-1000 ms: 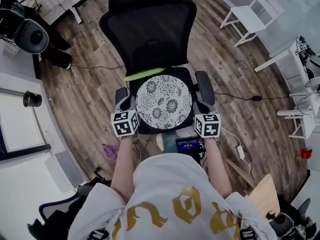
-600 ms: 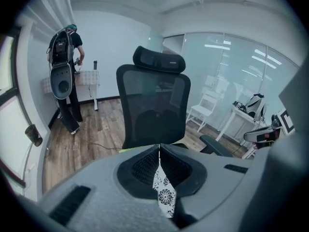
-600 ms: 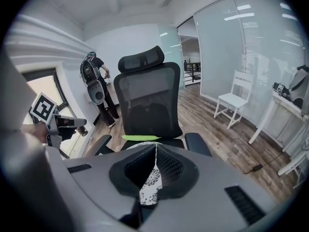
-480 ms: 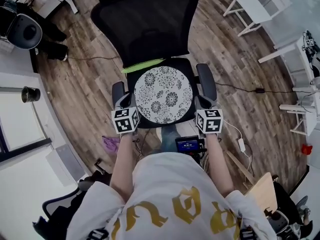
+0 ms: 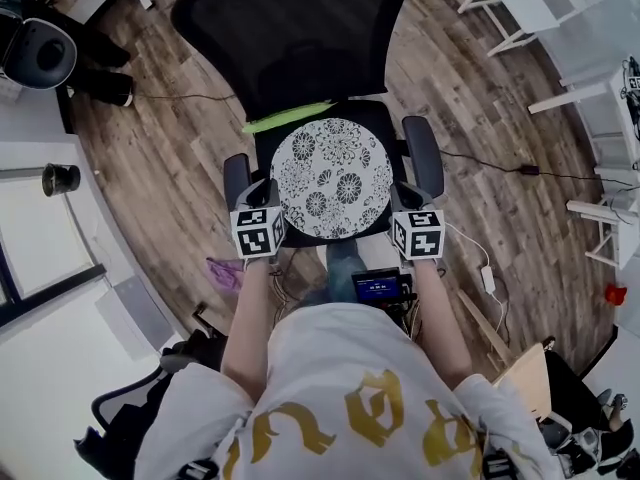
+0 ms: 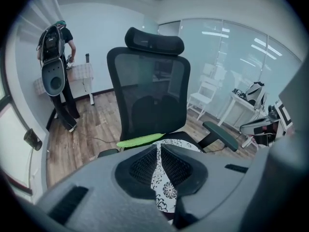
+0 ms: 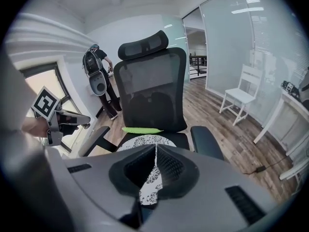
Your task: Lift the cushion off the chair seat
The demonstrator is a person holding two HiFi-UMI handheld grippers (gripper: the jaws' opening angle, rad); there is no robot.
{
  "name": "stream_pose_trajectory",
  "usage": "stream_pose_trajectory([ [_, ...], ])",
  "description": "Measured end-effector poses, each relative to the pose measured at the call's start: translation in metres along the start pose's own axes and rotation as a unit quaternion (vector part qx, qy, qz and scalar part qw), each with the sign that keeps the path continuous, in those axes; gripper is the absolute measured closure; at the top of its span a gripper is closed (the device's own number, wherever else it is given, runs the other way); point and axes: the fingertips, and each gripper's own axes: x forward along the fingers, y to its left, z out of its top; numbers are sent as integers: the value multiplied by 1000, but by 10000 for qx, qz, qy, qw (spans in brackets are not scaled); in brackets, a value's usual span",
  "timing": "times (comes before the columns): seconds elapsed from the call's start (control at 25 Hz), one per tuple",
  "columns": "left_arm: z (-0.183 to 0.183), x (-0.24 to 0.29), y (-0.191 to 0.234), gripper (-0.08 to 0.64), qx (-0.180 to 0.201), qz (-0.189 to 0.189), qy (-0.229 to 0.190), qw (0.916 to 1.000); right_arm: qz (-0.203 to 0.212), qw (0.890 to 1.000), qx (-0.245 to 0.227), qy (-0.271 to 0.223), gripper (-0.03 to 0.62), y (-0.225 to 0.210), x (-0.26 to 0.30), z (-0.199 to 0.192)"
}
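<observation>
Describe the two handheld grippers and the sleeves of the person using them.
Both the left gripper and right gripper have grey bodies with black, mesh-textured fingers. Each carries a white cube printed with black square markers. The person wears a white short-sleeved shirt with gold lettering.

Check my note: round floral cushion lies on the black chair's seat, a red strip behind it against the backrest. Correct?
No: the strip behind the cushion is green, not red, as the head view shows. The cushion does lie on the black chair's seat.
</observation>
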Motion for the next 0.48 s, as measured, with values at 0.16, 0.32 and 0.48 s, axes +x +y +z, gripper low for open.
stream_pose_trajectory([
  [0.16, -17, 17, 5, 548, -39, -43, 297, 9995, -28, 9996, -180, 224, 580, -3, 15, -7],
  [0.32, -37, 37, 9, 548, 62, -167, 631, 9978, -21, 9995, -199, 245, 580, -5, 30, -14],
  [0.48, -55, 58, 14, 548, 104, -149, 884, 9959, -94, 9987, -265, 420, 580, -13, 47, -27],
])
